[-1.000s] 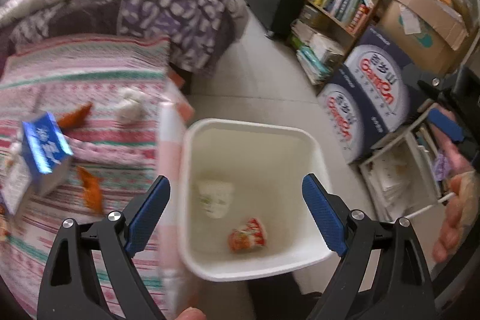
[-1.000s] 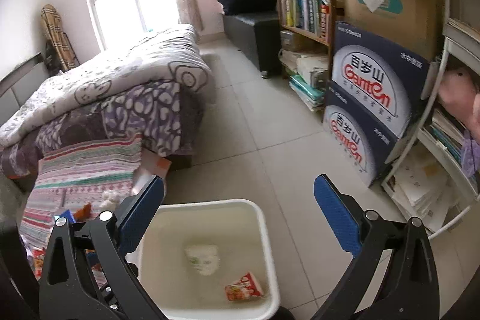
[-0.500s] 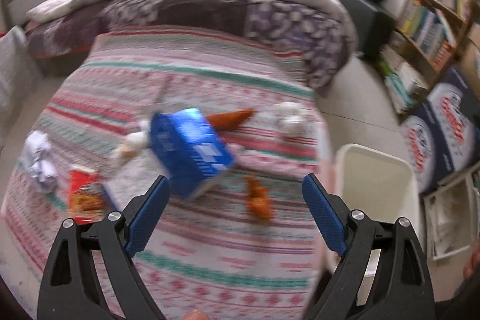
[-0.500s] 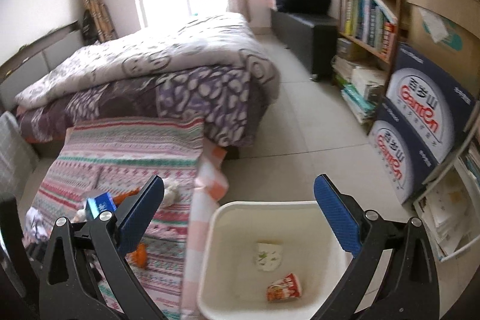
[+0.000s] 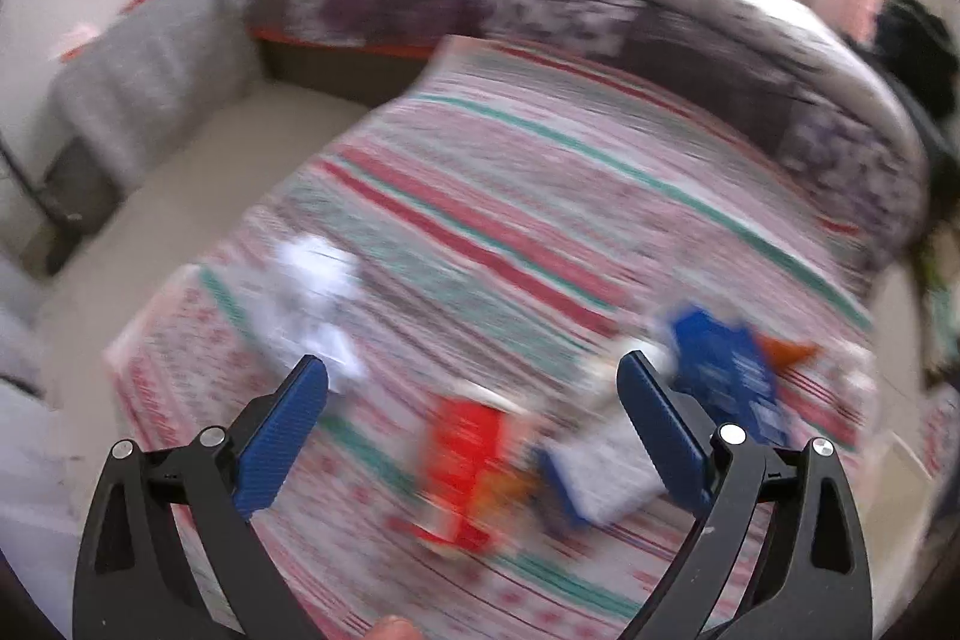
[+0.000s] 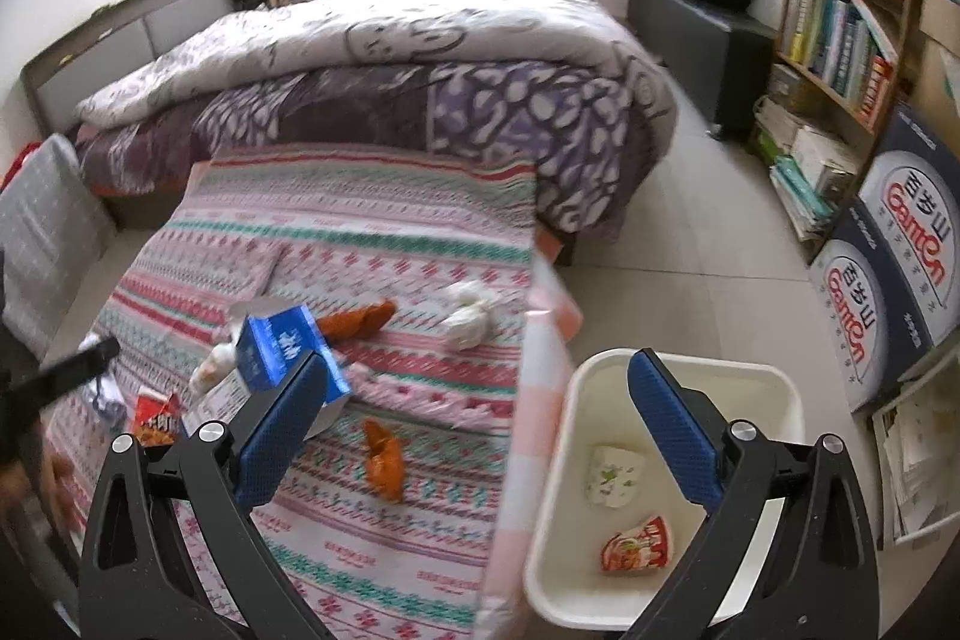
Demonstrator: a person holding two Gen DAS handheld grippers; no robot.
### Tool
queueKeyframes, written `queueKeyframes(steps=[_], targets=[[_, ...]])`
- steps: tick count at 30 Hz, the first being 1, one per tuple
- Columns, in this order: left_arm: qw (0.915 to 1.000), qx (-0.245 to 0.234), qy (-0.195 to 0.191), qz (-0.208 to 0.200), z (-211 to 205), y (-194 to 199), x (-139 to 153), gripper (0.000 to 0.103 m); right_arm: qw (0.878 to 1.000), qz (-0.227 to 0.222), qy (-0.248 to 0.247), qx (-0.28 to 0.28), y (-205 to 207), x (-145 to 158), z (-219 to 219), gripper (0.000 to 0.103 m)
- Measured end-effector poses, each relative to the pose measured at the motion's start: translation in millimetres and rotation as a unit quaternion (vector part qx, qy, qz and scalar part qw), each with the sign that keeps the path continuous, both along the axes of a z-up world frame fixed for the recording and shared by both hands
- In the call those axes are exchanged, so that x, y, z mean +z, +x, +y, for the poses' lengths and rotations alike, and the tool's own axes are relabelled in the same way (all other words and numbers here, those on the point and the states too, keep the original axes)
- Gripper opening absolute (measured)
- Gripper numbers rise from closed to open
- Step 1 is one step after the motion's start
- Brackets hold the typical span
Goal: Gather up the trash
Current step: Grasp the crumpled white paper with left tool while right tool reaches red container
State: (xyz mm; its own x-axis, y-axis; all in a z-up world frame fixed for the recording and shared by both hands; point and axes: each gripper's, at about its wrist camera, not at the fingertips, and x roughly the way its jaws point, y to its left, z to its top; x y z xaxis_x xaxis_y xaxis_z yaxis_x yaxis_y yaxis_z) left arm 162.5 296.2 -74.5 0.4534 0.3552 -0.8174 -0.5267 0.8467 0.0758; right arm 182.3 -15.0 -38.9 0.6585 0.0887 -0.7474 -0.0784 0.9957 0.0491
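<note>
The bed [image 6: 420, 58] fills the room's middle, a white and purple quilt [image 6: 480, 100] heaped at its far end and a striped blanket [image 6: 372, 244] spread over the near end. To the right, a bookshelf [image 6: 840, 10] stands against the wall, with blue boxes [image 6: 888, 244] stacked on the floor below it.

Beside the bed's right edge sits the white bin [image 6: 678, 460], on the floor, already holding a pale wrapper [image 6: 612, 475] and a red cup [image 6: 639, 544].

The rest of the trash lies on the blanket. A blue carton [image 6: 282, 349] rests toward the left, an orange scrap [image 6: 354, 319] just beyond it, a second orange scrap [image 6: 384, 463] nearer the camera. A crumpled white tissue [image 6: 468, 310] sits close to the blanket's right edge. A red packet [image 6: 156, 415] lies at the far left.

The right gripper [image 6: 474, 400] hangs wide apart, nothing between its blue pads, one finger over the blanket and the other over the bin.

The left view is badly smeared. The left gripper [image 5: 474, 403] is over the blanket, its jaws opening, nothing clamped. The red packet [image 5: 465, 466] shows between its fingers, below them. White crumpled paper [image 5: 315, 298] lies just past its left pad [image 5: 282, 436], the blue carton [image 5: 723, 376] beside the other one.

A fingertip [image 5: 390, 628] peeks in at the bottom edge.
</note>
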Motion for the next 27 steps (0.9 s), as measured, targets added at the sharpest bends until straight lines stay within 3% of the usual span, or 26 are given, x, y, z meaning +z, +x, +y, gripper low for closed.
queueKeyframes(steps=[3,8,11,15,16,18,19,21,24,27], targets=[[0.9977,0.053,0.031,0.027,36.7,4.8,-15.0,0.094,1.000,0.008,-0.004,0.016,1.3,-7.8,22.4,0.096],[0.9916,0.104,0.035,0.068,81.2,4.9,-43.6,0.094,0.999,0.022,-0.003,0.042,5.5,-21.5,60.7,0.096],[0.9887,0.116,0.008,0.095,101.2,2.4,-63.3,0.094,0.997,0.027,-0.005,0.065,4.5,-29.0,88.4,0.096],[0.9864,0.127,-0.054,0.089,115.7,-0.2,-79.7,0.092,0.995,0.045,0.007,0.090,0.3,-38.2,123.0,0.096],[0.9850,0.128,-0.078,0.085,119.7,-1.8,-83.4,0.088,0.994,0.053,0.015,0.097,-1.6,-41.2,134.3,0.096],[0.9832,0.118,-0.106,0.089,120.6,-3.4,-89.2,0.066,0.991,0.064,0.025,0.112,-5.0,-46.8,151.0,0.096],[0.9831,0.109,-0.120,0.086,119.7,-4.9,-90.7,0.062,0.990,0.067,0.025,0.118,-6.9,-49.5,158.0,0.096],[0.9848,0.093,-0.123,0.081,120.0,-6.7,-88.7,0.046,0.988,0.077,0.022,0.134,-12.3,-57.0,176.1,0.096],[0.9887,0.083,-0.100,0.074,120.6,-15.3,-76.8,0.039,0.983,0.095,0.021,0.154,-18.0,-68.4,199.4,0.096],[0.9887,0.089,-0.105,0.059,127.4,-26.5,-65.0,0.037,0.980,0.105,0.020,0.165,-22.1,-77.8,218.9,0.096]])
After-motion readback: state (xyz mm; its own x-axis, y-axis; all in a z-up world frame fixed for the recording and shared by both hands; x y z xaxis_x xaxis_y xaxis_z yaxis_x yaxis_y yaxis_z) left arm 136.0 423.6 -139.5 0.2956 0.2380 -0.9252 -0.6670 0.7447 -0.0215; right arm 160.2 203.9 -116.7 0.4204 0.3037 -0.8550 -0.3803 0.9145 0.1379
